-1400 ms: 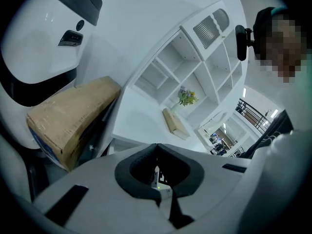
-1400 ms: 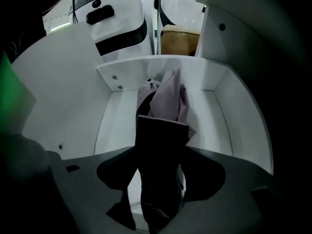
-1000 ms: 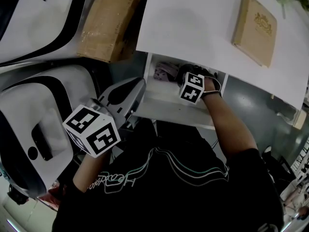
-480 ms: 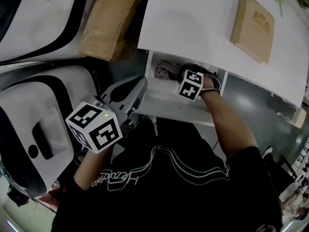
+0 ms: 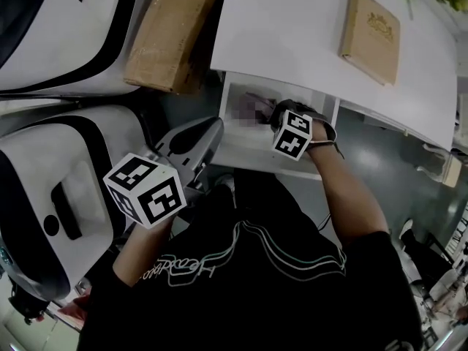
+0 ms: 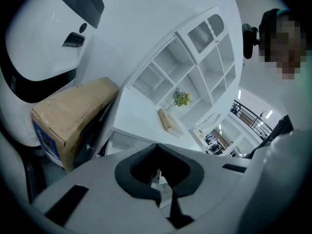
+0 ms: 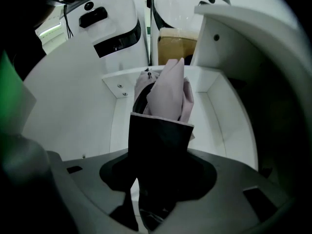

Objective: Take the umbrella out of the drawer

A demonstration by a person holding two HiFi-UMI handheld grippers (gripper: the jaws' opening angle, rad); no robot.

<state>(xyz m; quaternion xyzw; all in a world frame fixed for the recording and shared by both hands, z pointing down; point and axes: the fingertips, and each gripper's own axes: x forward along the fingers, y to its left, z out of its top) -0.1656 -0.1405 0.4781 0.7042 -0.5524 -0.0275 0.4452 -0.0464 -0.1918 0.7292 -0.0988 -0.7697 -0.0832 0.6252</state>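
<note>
While the person leans over the open drawer (image 5: pixel 257 156) at the centre of the head view, the right gripper (image 5: pixel 280 121) points steeply down into it. Right gripper view: jaws clenched on the umbrella (image 7: pixel 163 112). They have just been closing, with the umbrella's dark sleeve between them and pale pink fabric bunched beyond it. The umbrella is within the drawer's white walls, far end towards the back wall. In the head view it shows only as a blurred pinkish patch just left of the right gripper.

Left gripper (image 5: pixel 196 139) hangs at the lower left of the drawer, apart from it. Left gripper view: jaws drawn together, nothing between them.

White tabletop (image 5: pixel 292 35) above the drawer carries a tan book (image 5: pixel 371 36), upper right of frame. Cardboard box (image 5: pixel 167 35) at upper left, beside white-and-black housings (image 5: pixel 51 174).
</note>
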